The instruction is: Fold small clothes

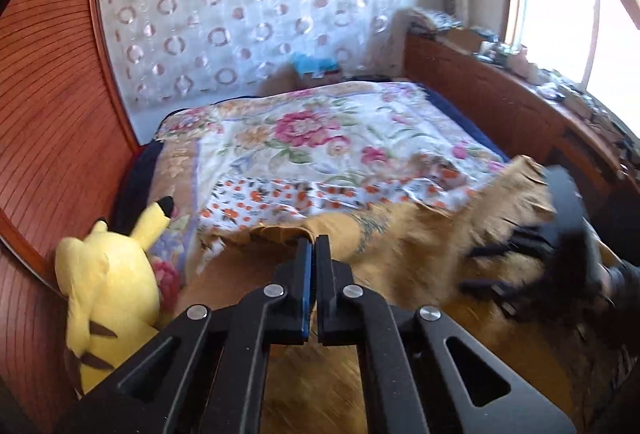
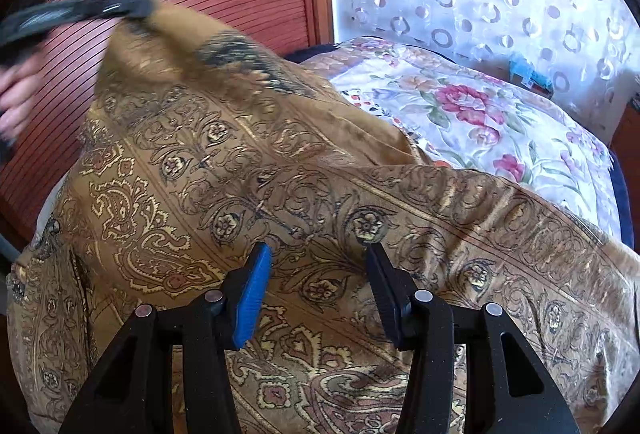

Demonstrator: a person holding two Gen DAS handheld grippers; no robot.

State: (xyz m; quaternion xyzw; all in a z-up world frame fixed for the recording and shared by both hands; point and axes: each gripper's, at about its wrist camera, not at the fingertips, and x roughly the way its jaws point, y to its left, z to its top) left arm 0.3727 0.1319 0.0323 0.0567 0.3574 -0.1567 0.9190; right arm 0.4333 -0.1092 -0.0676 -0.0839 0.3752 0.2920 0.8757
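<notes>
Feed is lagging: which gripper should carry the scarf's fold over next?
Left. The left gripper is already shut on the brown scarf's lifted edge; the right gripper hangs open above the cloth, holding nothing.

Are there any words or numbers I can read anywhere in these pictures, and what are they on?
None can be read.
Brown patterned cloth: only swirls and flowers, no letters.
Flowered bedspread: only flowers.
Yellow plush toy: no tag or writing shows.
Blue box by the wall: any print is too small and blurred.
Clutter on the wooden ledge by the window: too blurred to read.
</notes>
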